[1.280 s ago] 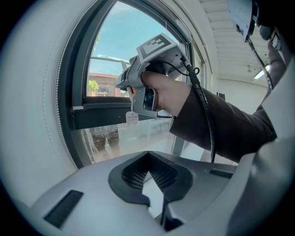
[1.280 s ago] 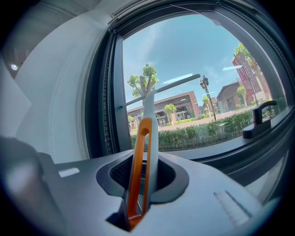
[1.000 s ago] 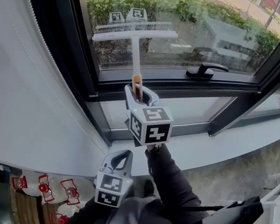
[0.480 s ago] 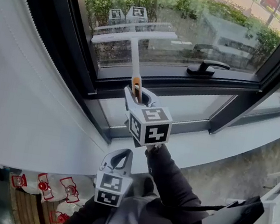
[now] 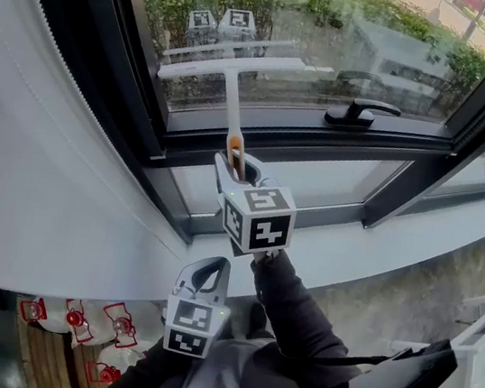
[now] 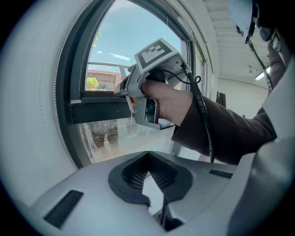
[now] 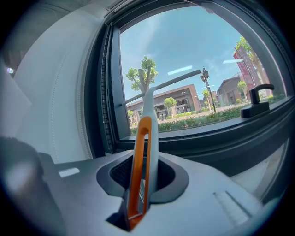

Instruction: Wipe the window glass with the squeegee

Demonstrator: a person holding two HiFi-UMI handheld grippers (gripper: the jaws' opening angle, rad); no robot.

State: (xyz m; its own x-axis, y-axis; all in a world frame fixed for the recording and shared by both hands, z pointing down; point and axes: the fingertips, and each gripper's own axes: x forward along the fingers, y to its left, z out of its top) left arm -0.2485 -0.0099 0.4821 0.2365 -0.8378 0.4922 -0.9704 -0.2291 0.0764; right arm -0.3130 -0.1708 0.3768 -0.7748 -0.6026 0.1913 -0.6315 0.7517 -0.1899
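While its white blade lies against the window glass (image 5: 340, 40), the squeegee (image 5: 232, 96) rises from the right gripper (image 5: 237, 166), whose jaws clamp its orange-and-white handle. Lower, beside the person's dark sleeve (image 5: 296, 316), the left gripper (image 5: 205, 276) has its jaws together, empty.

**Window bay from above: where my two grippers and the window fittings lie.**

My right gripper (image 5: 238, 162) stands mid-scene, just before the lower frame rail (image 5: 323, 146). The squeegee (image 5: 232, 95) has its handle between that gripper's jaws, its shaft running away from me and its blade crosswise at the left part of the window glass (image 5: 368, 35); I cannot tell whether blade and glass touch. The window handle (image 5: 359, 114) sits on the rail, right of the squeegee and apart from it. The sill (image 5: 418, 237) lies nearer, running right. My left gripper (image 5: 204, 276) is nearer still, slightly left of the right gripper and apart from it. A curved wall (image 5: 34, 183) fills the left.
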